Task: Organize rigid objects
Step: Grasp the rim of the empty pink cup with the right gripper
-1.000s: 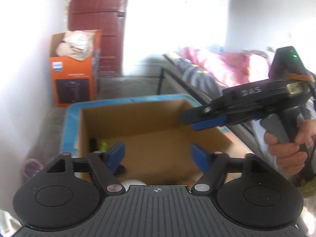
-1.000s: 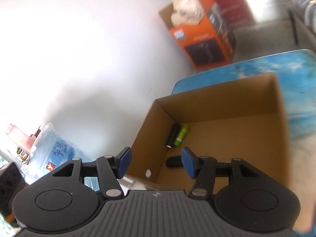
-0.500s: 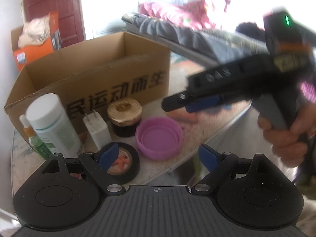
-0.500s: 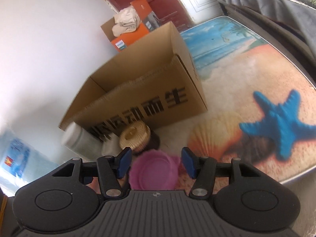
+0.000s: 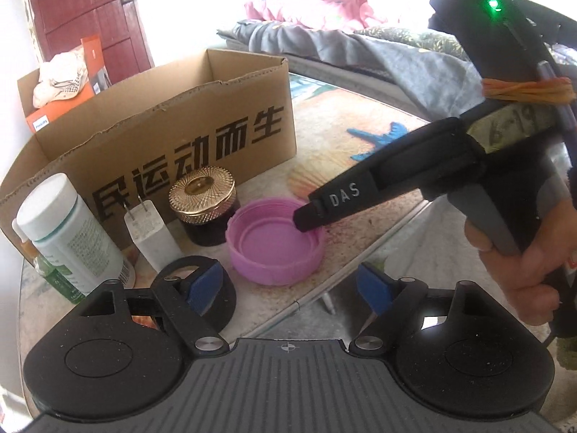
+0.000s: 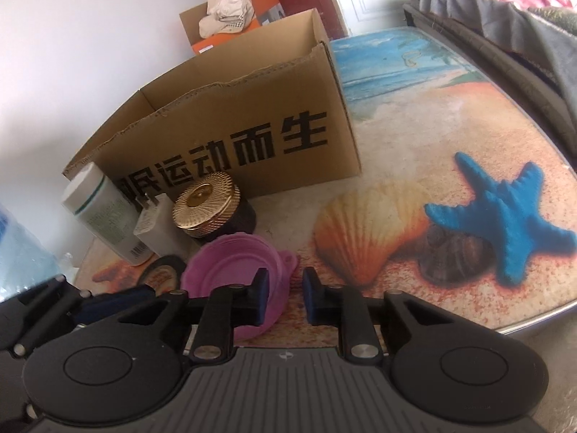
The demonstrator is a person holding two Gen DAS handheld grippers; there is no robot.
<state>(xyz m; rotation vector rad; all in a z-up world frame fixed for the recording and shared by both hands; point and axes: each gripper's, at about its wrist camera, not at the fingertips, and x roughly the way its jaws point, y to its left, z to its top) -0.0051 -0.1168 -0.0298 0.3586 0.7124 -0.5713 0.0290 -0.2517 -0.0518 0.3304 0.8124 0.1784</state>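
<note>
Pink lid (image 5: 276,241), round, ribbed, lying hollow-side up; right tongs (image 6: 285,297) clench its rim; left tongs (image 5: 288,288) released.

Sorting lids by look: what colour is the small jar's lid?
Gold, with a fine ribbed pattern, on the jar lid; the left wrist view shows it best.

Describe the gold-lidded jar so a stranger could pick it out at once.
Find the cardboard box with black characters on the beach-print table. Against its printed wall stands a short dark jar, between a white plug adapter and a pink lid. It alone wears a ribbed gold cap.
</note>
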